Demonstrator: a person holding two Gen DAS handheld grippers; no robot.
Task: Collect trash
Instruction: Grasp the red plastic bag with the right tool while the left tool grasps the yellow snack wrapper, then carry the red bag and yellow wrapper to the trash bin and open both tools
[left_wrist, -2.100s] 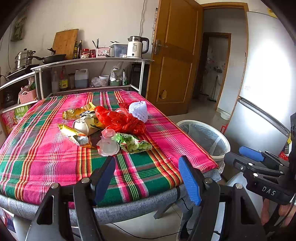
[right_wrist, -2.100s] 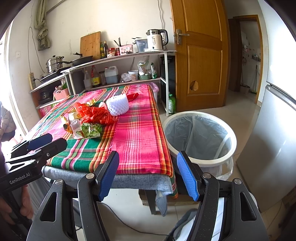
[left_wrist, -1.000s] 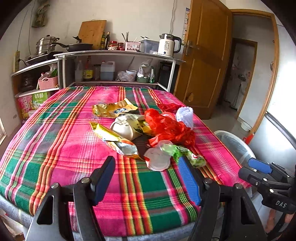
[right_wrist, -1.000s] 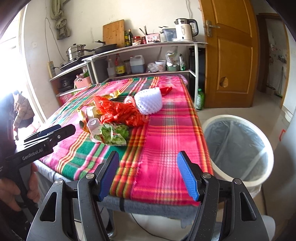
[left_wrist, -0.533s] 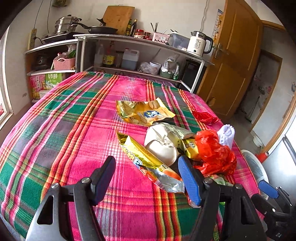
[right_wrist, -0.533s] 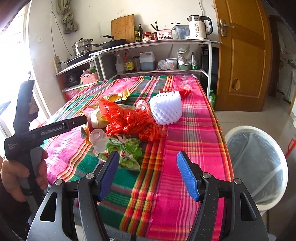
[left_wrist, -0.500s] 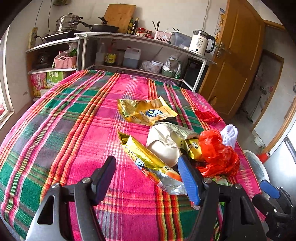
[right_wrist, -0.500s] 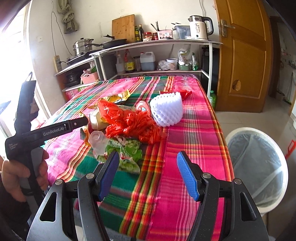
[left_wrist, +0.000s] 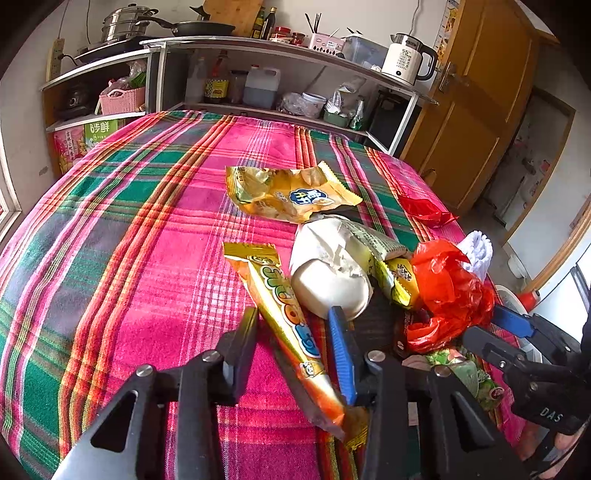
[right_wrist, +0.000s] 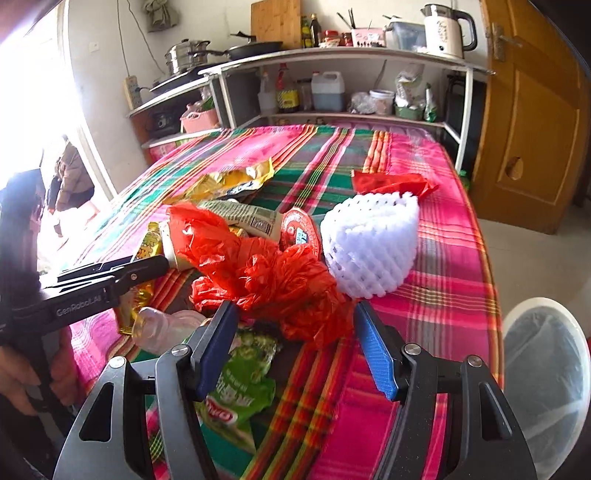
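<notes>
A pile of trash lies on the plaid tablecloth (left_wrist: 129, 229). My left gripper (left_wrist: 293, 336) points down at a long yellow snack wrapper (left_wrist: 280, 299). Its jaws are closing with the wrapper between them, and the pads are not seen pressing on it. Beside it lie a white paper cup (left_wrist: 332, 284) and a gold wrapper (left_wrist: 291, 192). My right gripper (right_wrist: 297, 339) stands open just in front of a crumpled red plastic bag (right_wrist: 266, 273). A white foam net (right_wrist: 369, 247) sits to the right of the bag, and a green snack bag (right_wrist: 240, 384) lies under the left finger.
A white bin with a clear liner (right_wrist: 546, 369) stands on the floor off the table's right side. A small red wrapper (right_wrist: 391, 182) lies farther back. Shelves with a kettle (right_wrist: 443, 29) and bottles are behind the table. A clear plastic cup (right_wrist: 166, 328) lies near the left gripper (right_wrist: 147, 267).
Both grippers have moved in over the table toward the trash. The left jaws have narrowed around the long yellow wrapper. The right gripper now reaches the red bag, still wide.
</notes>
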